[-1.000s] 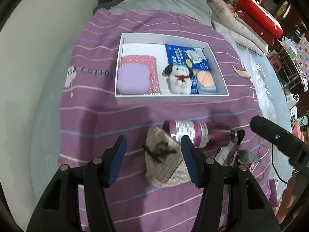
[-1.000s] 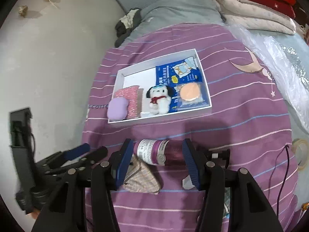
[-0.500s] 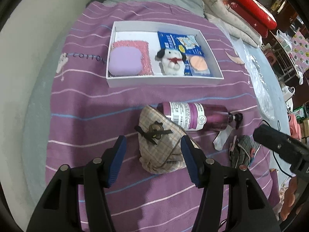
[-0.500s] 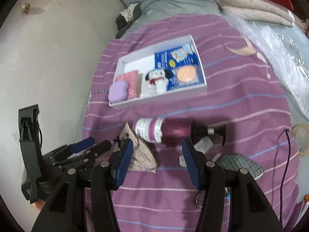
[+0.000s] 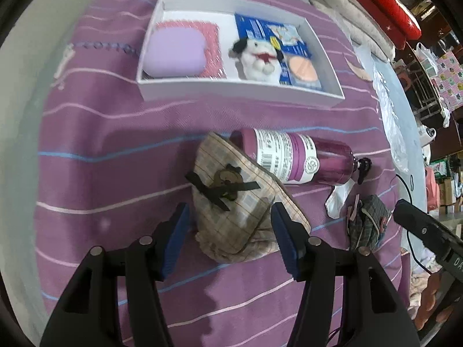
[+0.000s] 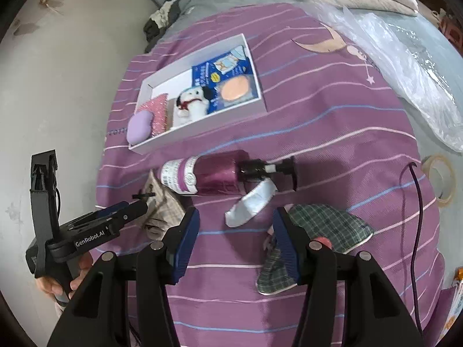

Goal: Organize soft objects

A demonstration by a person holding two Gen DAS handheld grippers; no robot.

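Here a purple striped bedspread (image 5: 121, 133) covers the bed, with a white tray (image 5: 240, 91) lying on it. The tray holds a lilac pad (image 5: 175, 53), a plush dog (image 5: 257, 57) and a blue packet (image 5: 269, 30). Nearer, a magenta bottle (image 5: 301, 156) lies on its side, touching a beige checked pouch (image 5: 231, 202). A green checked pouch (image 6: 327, 225) lies to the right. The left gripper (image 5: 230, 232) has its fingers apart, straddling the beige pouch's near end. The right gripper (image 6: 235, 237) is likewise spread, beside the green pouch.
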